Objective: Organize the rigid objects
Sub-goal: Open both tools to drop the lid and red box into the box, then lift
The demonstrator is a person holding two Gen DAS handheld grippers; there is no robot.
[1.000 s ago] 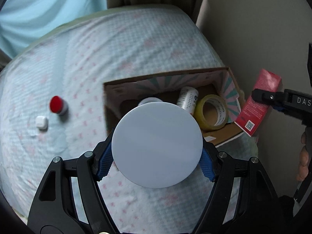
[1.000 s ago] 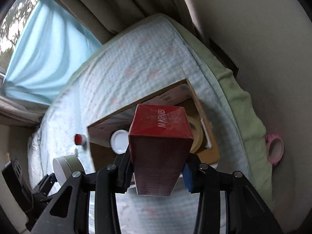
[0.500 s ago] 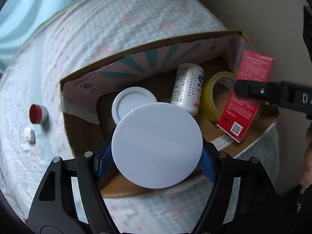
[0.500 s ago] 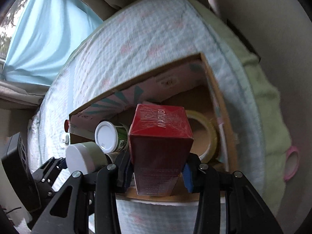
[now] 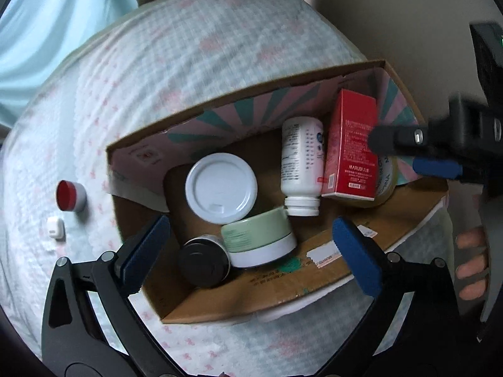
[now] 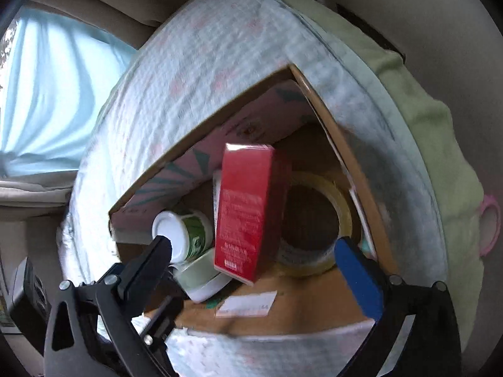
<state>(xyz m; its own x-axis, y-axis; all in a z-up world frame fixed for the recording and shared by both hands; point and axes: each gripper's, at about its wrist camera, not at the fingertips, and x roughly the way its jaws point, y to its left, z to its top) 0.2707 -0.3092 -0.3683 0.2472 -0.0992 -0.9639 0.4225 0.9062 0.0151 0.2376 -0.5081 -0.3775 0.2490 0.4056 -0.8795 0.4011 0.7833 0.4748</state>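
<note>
An open cardboard box (image 5: 283,286) (image 6: 317,106) lies on the bed. Inside it are a white-lidded tub (image 5: 221,183) (image 6: 179,235), a white bottle (image 5: 301,163), a black jar (image 5: 204,260), a green jar with a white lid (image 5: 261,240) (image 6: 204,275), a tape roll (image 6: 317,220) and a red carton (image 5: 352,147) (image 6: 248,207). My left gripper (image 5: 251,251) is open and empty just above the green jar. My right gripper (image 6: 254,270) is open; the red carton stands free between its fingers (image 6: 358,279), tilted on the tape roll.
A red-capped jar (image 5: 70,195) and a small white block (image 5: 56,228) lie on the bed left of the box. A pink tape ring (image 6: 489,223) lies at the bed's right edge. A wall is close on the right.
Both grippers opened over the box. The left let go of the green jar, now on its side inside. The right let go of the red carton, which dropped onto the tape roll.
</note>
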